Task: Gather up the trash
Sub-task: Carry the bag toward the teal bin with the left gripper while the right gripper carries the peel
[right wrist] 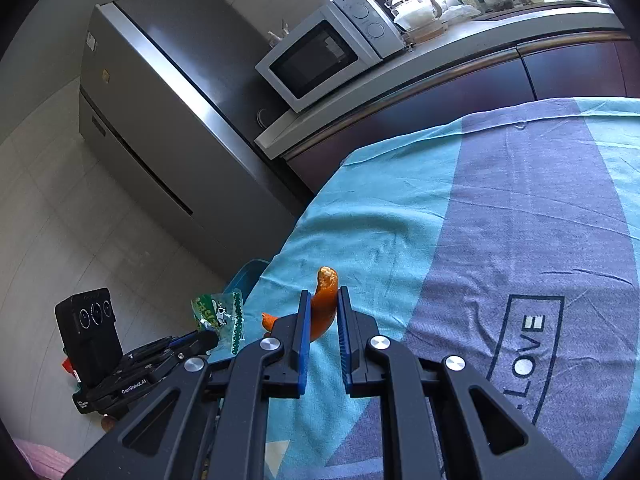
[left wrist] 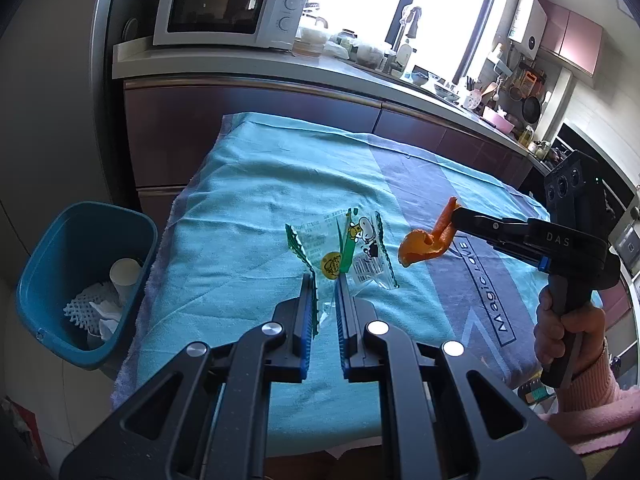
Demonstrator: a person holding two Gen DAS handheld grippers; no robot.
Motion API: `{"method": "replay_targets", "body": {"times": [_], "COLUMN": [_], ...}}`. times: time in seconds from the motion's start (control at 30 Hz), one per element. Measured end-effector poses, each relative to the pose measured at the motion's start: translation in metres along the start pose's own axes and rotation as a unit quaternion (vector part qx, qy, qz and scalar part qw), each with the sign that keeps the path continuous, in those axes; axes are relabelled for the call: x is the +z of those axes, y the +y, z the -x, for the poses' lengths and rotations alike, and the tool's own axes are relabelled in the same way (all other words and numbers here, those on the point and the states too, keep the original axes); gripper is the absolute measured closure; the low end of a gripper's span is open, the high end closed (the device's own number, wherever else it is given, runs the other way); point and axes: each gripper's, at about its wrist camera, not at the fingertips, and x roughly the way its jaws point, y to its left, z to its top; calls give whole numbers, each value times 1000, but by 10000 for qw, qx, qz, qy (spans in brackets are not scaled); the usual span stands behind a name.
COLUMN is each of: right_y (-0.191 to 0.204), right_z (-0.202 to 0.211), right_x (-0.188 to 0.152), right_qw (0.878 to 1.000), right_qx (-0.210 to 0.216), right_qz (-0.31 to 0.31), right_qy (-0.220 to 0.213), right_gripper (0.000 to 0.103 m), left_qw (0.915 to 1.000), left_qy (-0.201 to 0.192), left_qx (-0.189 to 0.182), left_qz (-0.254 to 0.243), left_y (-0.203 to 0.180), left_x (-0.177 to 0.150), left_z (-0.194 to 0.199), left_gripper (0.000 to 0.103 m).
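My left gripper [left wrist: 325,280] is shut on a clear plastic wrapper [left wrist: 352,252] with green edges and cartoon print, held above the teal towel [left wrist: 248,208]. My right gripper [right wrist: 323,296] is shut on an orange peel [right wrist: 325,304], lifted above the towel; the peel also shows in the left wrist view [left wrist: 426,242], hanging from the right gripper [left wrist: 456,216]. A blue bin [left wrist: 86,280] with a paper cup and white trash stands on the floor left of the table. The wrapper [right wrist: 220,314] and left gripper [right wrist: 200,340] show at the lower left of the right wrist view.
The towel [right wrist: 500,220] covers the table, with a grey stripe [left wrist: 452,280] printed "Magic LOVE". Behind are dark cabinets [left wrist: 248,112], a counter with a white microwave [left wrist: 228,8] and kitchen clutter, and a grey fridge [right wrist: 160,112] at the left.
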Motion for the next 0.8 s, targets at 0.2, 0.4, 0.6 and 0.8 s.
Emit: {"method": "replay_targets", "body": {"times": [0.2, 0.4, 0.6, 0.8], "right_y": [7, 13, 21, 27], "right_z": [-10, -22, -31, -39], "right_x": [2, 3, 5, 7], "right_qw": [9999, 9997, 9995, 9991], "right_qx": [73, 138, 194, 263], "right_qz": [63, 128, 188, 236], "right_qy": [70, 132, 185, 217], "right_gripper": [92, 92, 92, 92], "left_qw": [9999, 9998, 9995, 9990], "left_qy": [-21, -51, -86, -152], "left_qx": [94, 194, 296, 404], "left_qz": [46, 59, 81, 98], "left_y": [7, 13, 19, 25], "left_x": [0, 1, 2, 4], "left_z": [4, 7, 12, 18], "left_gripper": [92, 92, 92, 92]}}
